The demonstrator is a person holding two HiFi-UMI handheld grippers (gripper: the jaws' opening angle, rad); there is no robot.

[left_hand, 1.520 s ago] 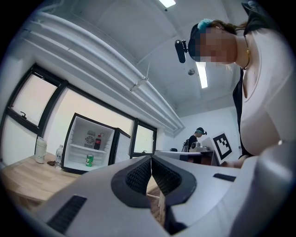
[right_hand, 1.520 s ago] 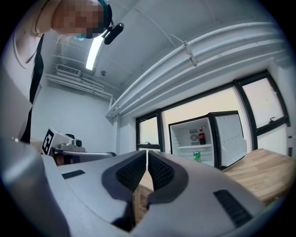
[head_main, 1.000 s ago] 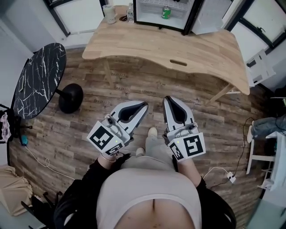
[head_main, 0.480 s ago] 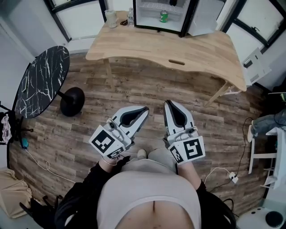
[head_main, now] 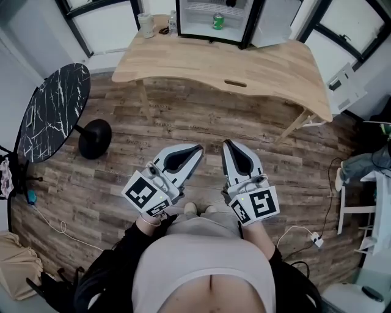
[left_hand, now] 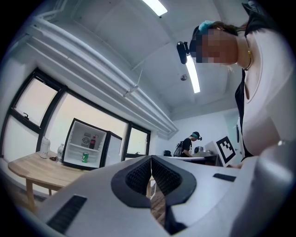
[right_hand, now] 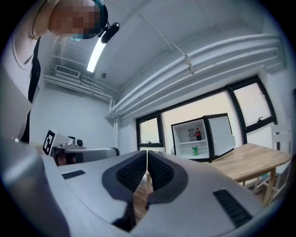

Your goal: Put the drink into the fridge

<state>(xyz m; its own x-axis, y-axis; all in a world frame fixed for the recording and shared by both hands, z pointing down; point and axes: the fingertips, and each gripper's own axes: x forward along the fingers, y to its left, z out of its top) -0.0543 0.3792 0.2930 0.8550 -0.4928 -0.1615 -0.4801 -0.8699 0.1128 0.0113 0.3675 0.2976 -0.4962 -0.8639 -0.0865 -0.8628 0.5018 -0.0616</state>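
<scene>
The small black fridge point(head_main: 217, 18) stands open at the back of the wooden table point(head_main: 256, 64), with a green can point(head_main: 218, 21) on its lower shelf. In the left gripper view the fridge point(left_hand: 69, 148) also holds a dark cola bottle point(left_hand: 94, 141) above the green can point(left_hand: 85, 157); the right gripper view shows the same can point(right_hand: 194, 150) and bottle point(right_hand: 199, 134). My left gripper point(head_main: 197, 148) and right gripper point(head_main: 226, 144) hang side by side over the wood floor, far short of the table. Both are shut with nothing between the pads.
A white cup point(head_main: 145, 24) and a clear water bottle point(head_main: 173, 23) stand at the table's back left corner. A round black marble table point(head_main: 52, 110) is at the left, a white chair point(head_main: 351, 92) at the right. Another person point(left_hand: 189, 146) stands at a far desk.
The table and fridge have slid slightly up and left in the head view, and the person's feet have shifted. Both grippers stay shut and side by side.
</scene>
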